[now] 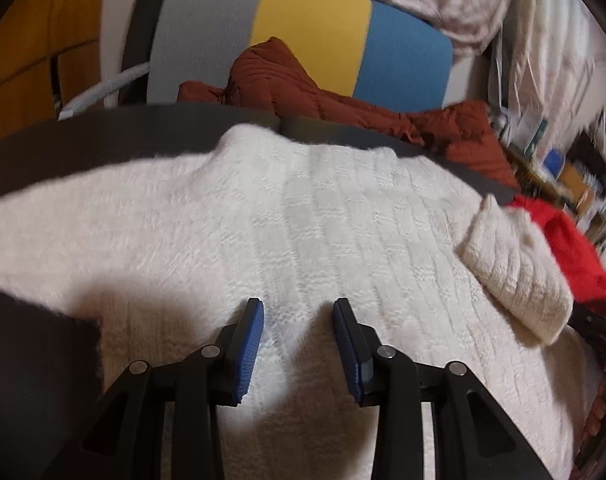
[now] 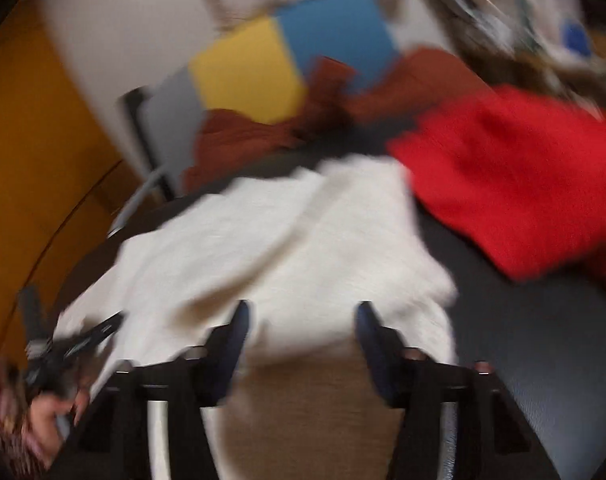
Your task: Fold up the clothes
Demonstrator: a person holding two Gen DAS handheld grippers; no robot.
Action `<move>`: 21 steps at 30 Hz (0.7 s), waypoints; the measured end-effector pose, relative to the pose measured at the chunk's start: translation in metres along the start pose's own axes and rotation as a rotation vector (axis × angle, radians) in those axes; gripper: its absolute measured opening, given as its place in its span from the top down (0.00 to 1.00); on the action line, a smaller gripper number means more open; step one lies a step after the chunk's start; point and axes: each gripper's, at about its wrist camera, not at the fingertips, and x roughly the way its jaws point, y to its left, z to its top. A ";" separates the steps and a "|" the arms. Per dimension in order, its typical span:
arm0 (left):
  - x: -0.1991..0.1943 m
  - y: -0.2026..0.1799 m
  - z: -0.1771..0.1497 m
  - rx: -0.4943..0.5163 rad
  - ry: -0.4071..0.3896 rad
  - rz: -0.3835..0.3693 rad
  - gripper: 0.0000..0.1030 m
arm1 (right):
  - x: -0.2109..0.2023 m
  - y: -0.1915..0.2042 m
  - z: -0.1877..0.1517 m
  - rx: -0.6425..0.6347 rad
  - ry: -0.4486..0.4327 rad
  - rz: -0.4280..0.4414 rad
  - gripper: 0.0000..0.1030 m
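Observation:
A cream knitted sweater (image 1: 287,216) lies spread on a dark table (image 1: 103,136), with a folded sleeve cuff (image 1: 515,276) resting on its right side. My left gripper (image 1: 299,312) hovers just above the sweater's middle, open and empty. In the blurred right wrist view the same sweater (image 2: 271,240) hangs over the table's near edge. My right gripper (image 2: 303,316) is open and empty above that edge. The other gripper and the hand holding it (image 2: 55,364) show at the lower left.
A red garment (image 2: 515,176) lies on the table to the right of the sweater and shows in the left view (image 1: 571,252). A rust-brown quilted jacket (image 1: 327,92) lies on a grey, yellow and blue chair (image 1: 311,28) behind. Cluttered shelves (image 1: 563,160) stand at right.

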 end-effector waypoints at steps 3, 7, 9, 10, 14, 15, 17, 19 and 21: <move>-0.025 -0.037 0.013 0.079 -0.094 -0.105 0.65 | 0.009 -0.014 -0.007 0.061 -0.004 -0.013 0.62; -0.033 -0.119 0.043 0.228 -0.105 -0.225 0.51 | 0.013 -0.014 -0.005 0.067 -0.016 -0.016 0.61; -0.018 -0.156 0.056 0.279 -0.037 -0.268 0.51 | 0.013 -0.013 -0.005 0.065 -0.019 -0.005 0.58; -0.010 -0.175 0.062 0.301 0.000 -0.286 0.51 | 0.013 -0.013 -0.006 0.068 -0.022 0.002 0.57; 0.028 -0.230 0.076 0.375 0.104 -0.263 0.51 | 0.016 -0.021 -0.008 0.096 -0.035 0.028 0.58; 0.038 -0.238 0.076 0.384 0.133 -0.253 0.51 | 0.016 -0.022 -0.009 0.100 -0.038 0.033 0.58; 0.059 -0.255 0.073 0.416 0.202 -0.231 0.51 | 0.016 -0.024 -0.009 0.108 -0.042 0.044 0.58; 0.074 -0.267 0.064 0.497 0.234 -0.172 0.51 | 0.017 -0.026 -0.009 0.120 -0.045 0.060 0.58; 0.088 -0.279 0.054 0.578 0.263 -0.110 0.50 | 0.017 -0.029 -0.010 0.133 -0.048 0.077 0.58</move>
